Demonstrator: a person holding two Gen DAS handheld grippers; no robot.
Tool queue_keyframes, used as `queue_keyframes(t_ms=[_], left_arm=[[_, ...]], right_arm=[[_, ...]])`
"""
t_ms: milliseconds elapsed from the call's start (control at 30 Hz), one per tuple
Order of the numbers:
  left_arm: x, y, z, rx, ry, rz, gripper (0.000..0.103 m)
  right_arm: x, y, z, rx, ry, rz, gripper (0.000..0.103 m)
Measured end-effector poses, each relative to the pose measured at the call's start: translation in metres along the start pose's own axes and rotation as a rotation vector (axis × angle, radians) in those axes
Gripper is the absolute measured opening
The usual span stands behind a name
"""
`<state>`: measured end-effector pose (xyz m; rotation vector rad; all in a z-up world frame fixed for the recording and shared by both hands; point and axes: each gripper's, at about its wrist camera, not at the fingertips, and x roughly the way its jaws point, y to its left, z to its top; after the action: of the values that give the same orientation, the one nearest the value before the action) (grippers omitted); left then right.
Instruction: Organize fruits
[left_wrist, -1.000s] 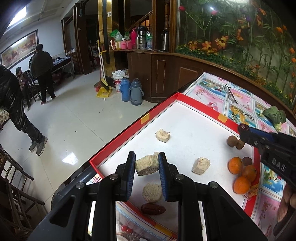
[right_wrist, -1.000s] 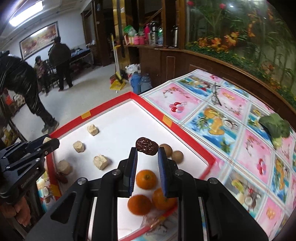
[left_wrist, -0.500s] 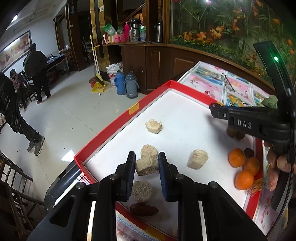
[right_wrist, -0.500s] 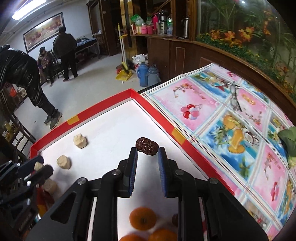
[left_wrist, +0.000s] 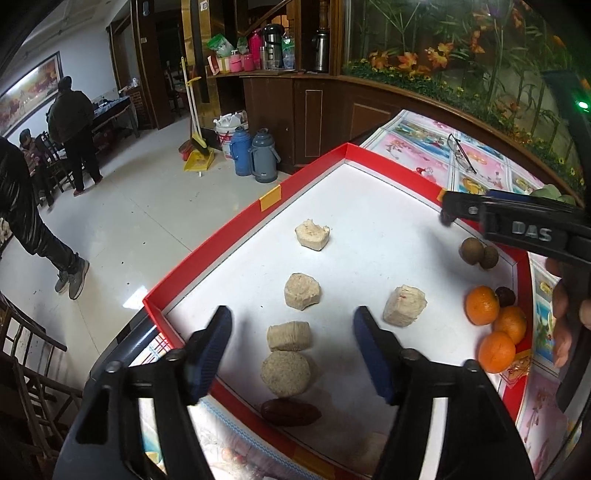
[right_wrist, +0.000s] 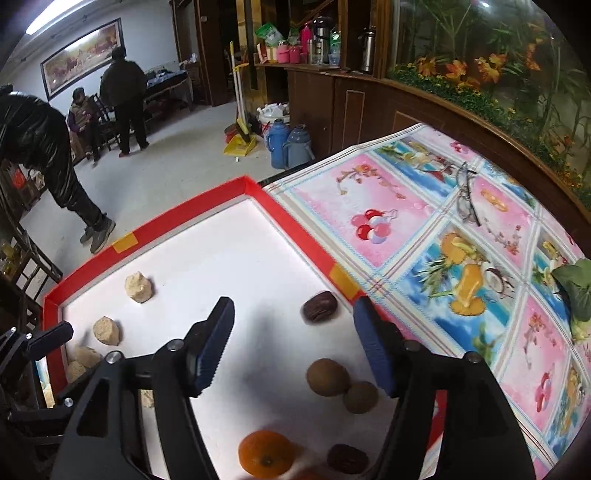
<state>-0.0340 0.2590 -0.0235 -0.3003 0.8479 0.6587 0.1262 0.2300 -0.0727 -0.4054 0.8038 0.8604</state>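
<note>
A red-rimmed white tray holds several tan chunks, three oranges, two brown round fruits and dark red dates. My left gripper is open and empty above a tan chunk lying on the tray, with another chunk and a date just below. My right gripper is open and empty; a date lies on the tray between its fingertips, near the red rim. Two brown fruits, an orange and another date lie below it.
The tray sits on a pink and blue patterned tablecloth with glasses and a green leafy vegetable on it. The table edge drops to the floor at left. People stand far off.
Both grippers have opened. The left let go of the tan chunk, which now lies on the tray. The right let go of the date near the tray's far rim.
</note>
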Motion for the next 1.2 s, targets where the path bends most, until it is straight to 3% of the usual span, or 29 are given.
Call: queue_keyframes(t_ms=[167,300,567,733,900,1067,1200], left_arm=[[-0.011,-0.004,-0.002,0.011,-0.018,-0.005,0.077],[-0.023,-0.011,-0.004,0.02,-0.044,-0.007,0.081],[-0.048,-0.035,-0.019,0.103,-0.097,-0.025,0.085],[-0.056,-0.039,-0.027,0.11,-0.095,-0.029,0.086],[-0.063,-0.04,-0.034,0.101,-0.083,-0.049,0.087],[-0.074,-0.042,-0.038,0.106,-0.109,-0.059,0.102],[-0.082,-0.044,-0.041,0.11,-0.128,-0.064,0.102]], right_arm=[[-0.03,-0.012,-0.006,0.043,-0.053,0.002,0.085],[-0.058,-0.023,-0.019,0.082,-0.099,0.01,0.103],[-0.122,-0.05,-0.065,0.155,-0.211,0.055,0.103],[-0.169,-0.054,-0.107,0.094,-0.255,0.128,0.103],[-0.204,-0.045,-0.139,0.015,-0.278,0.138,0.103],[-0.215,-0.026,-0.159,-0.054,-0.266,0.134,0.103],[-0.219,-0.011,-0.166,-0.093,-0.261,0.15,0.103]])
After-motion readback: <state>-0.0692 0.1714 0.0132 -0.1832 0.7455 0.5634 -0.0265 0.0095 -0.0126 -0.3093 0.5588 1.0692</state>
